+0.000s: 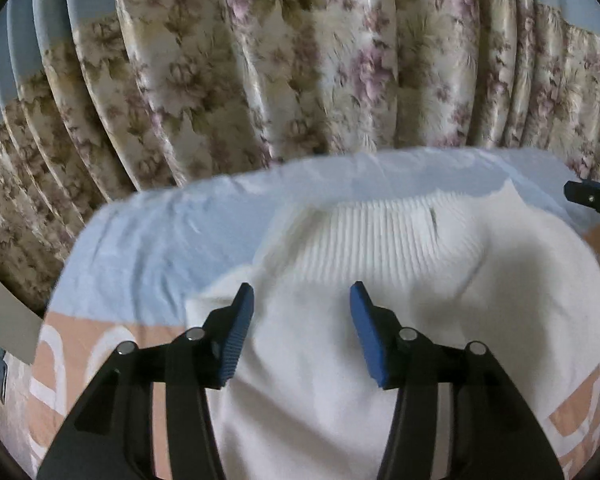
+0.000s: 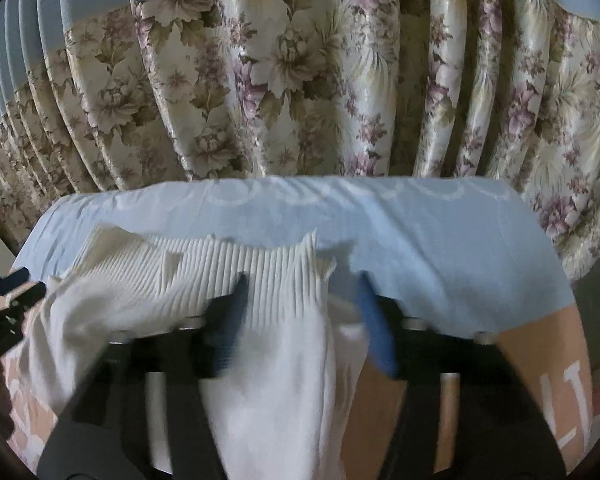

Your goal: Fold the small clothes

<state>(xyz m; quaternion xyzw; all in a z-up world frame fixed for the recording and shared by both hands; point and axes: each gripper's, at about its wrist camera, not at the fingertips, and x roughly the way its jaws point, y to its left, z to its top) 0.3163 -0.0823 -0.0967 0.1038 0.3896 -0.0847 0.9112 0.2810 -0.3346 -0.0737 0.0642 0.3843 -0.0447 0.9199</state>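
Note:
A small white knit garment (image 1: 380,280) with a ribbed band (image 1: 384,232) lies on a blue and peach cloth (image 1: 148,248). My left gripper (image 1: 302,316) is open just above it, blue fingers spread over its left part, holding nothing. In the right wrist view the garment (image 2: 268,360) lies with its ribbed band (image 2: 220,272) toward the far edge. My right gripper (image 2: 304,312) is open, its fingers straddling the garment's right edge; the view is blurred. The right gripper's tip (image 1: 592,196) shows at the left view's right edge; the left gripper (image 2: 8,304) shows at the right view's left edge.
The cloth-covered surface (image 2: 440,256) ends at a far edge close behind the garment. A pleated floral curtain (image 2: 300,72) hangs right behind it. Peach fabric with white lettering (image 2: 572,392) covers the near part of the surface.

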